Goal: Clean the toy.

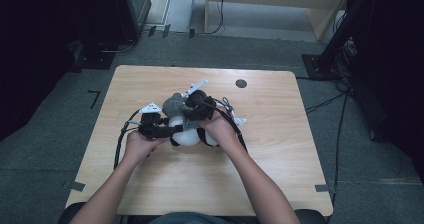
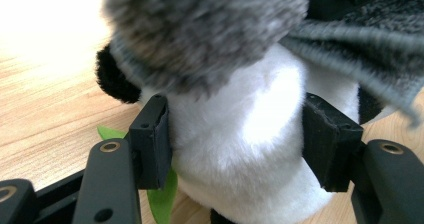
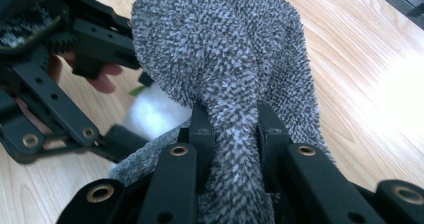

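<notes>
Your left gripper point(image 2: 235, 139) clamps the white body of the plush panda point(image 2: 240, 149), which sits near the middle of the table point(image 1: 280, 174). Your right gripper point(image 3: 232, 129) pinches a fold of the grey knit hat point(image 3: 225, 59) over the toy's head. Both items look light, soft and compressible; the plush should yield under pressure and the knit stretch. Grip the hat at its edge and the toy at mid-body. No brand, label or writing is legible.
</notes>
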Action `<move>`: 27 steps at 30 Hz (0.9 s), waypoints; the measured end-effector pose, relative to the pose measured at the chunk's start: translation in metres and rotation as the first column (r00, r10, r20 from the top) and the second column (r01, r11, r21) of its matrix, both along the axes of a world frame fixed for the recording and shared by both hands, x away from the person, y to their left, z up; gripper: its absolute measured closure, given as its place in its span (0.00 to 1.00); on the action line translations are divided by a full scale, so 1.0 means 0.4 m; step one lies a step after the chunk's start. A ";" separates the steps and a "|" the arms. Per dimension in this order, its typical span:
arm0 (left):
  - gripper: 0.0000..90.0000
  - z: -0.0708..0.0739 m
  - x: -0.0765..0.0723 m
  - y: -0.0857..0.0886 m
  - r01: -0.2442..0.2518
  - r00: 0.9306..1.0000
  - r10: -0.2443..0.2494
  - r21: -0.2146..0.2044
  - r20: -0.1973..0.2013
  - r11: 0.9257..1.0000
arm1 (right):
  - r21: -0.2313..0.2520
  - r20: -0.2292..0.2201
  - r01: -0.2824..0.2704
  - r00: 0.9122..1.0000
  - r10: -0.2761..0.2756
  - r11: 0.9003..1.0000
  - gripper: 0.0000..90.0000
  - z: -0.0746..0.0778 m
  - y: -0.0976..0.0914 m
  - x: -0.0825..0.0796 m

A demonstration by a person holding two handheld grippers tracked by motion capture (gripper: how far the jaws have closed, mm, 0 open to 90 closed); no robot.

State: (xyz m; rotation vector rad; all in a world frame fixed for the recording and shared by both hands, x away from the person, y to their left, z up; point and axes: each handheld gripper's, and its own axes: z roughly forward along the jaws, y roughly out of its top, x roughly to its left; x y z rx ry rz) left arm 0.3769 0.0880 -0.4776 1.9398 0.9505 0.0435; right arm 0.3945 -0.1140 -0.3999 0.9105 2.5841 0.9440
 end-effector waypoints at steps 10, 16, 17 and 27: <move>0.41 0.001 0.000 -0.001 0.004 1.000 -0.004 0.009 0.003 1.000 | 0.040 -0.054 0.043 0.998 -0.041 0.998 0.84 0.012 -0.089 0.002; 0.41 0.001 0.000 -0.003 0.004 1.000 -0.004 0.007 0.006 1.000 | 0.046 -0.042 0.062 0.997 -0.060 0.997 0.85 0.020 -0.135 -0.006; 0.41 0.001 0.000 -0.003 0.004 1.000 -0.004 0.006 0.005 1.000 | 0.046 -0.042 0.064 0.997 -0.063 0.997 0.85 0.022 -0.140 -0.009; 0.41 0.003 0.000 -0.005 -0.001 1.000 0.001 0.001 0.007 1.000 | 0.057 -0.035 0.113 0.993 -0.111 0.992 0.85 0.043 -0.212 -0.019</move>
